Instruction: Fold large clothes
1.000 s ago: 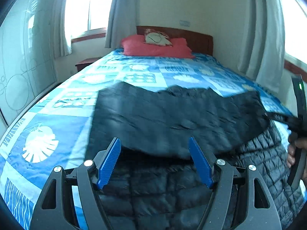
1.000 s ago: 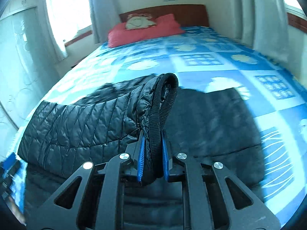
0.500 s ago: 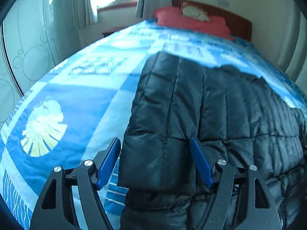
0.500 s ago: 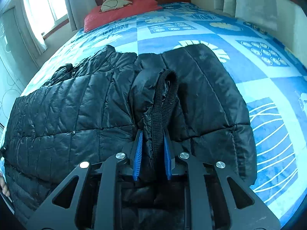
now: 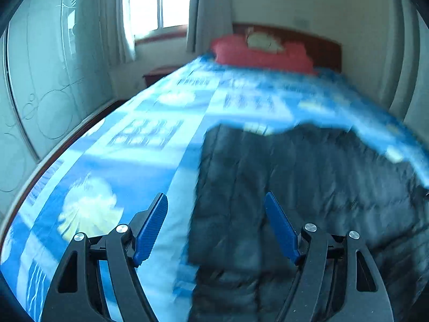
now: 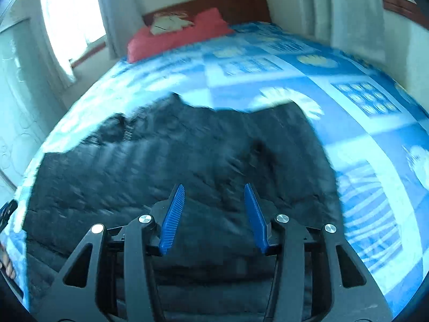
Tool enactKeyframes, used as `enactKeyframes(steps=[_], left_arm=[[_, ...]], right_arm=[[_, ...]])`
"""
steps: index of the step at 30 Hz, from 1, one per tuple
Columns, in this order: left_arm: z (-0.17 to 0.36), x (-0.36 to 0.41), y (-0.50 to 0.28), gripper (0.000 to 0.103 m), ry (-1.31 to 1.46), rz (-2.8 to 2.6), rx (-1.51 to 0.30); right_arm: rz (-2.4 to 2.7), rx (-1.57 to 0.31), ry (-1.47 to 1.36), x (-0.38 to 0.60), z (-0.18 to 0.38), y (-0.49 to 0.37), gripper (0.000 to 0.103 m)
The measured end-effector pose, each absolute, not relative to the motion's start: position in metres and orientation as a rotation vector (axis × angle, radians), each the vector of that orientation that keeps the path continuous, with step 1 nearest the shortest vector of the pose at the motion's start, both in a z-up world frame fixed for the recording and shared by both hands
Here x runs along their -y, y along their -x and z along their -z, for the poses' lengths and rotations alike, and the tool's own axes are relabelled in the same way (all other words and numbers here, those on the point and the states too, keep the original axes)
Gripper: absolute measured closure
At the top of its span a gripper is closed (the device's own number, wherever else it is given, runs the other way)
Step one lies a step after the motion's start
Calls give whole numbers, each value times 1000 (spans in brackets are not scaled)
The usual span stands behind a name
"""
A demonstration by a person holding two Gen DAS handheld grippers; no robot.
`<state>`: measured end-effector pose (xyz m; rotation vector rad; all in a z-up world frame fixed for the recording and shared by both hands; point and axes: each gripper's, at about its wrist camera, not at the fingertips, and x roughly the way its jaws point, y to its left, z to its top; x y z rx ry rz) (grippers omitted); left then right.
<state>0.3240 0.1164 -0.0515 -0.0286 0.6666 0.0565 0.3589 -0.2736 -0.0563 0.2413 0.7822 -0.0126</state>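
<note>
I have just let go: my right gripper (image 6: 214, 204), which was pinching the ribbed cuff half a second ago, now has its jaws spread with nothing between them. My left gripper (image 5: 215, 220) is likewise released. The black puffer jacket (image 6: 187, 161) lies on the bed (image 6: 362, 112), so I judge this fold laid.

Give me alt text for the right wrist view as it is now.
The right gripper hangs open and empty above a black quilted jacket lying spread on a bed with a blue patterned bedspread. A red pillow lies against the wooden headboard, with curtained windows on both sides; the picture is motion-blurred.
</note>
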Motion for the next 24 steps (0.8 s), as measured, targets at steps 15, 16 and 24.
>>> enactKeyframes(steps=[15,16,24], left_arm=[[113,-90,-413,28,-90,-98,-861],[105,-91,-408,29,-79,-105,-850],[66,-53,-404,29,-3,21,-695]], right_arm=[[-6,-897,-128,225,95,-428,52],[-9,-884,-139,224,90,-427,52],[-138,-851,-97,167,78,-447,52]])
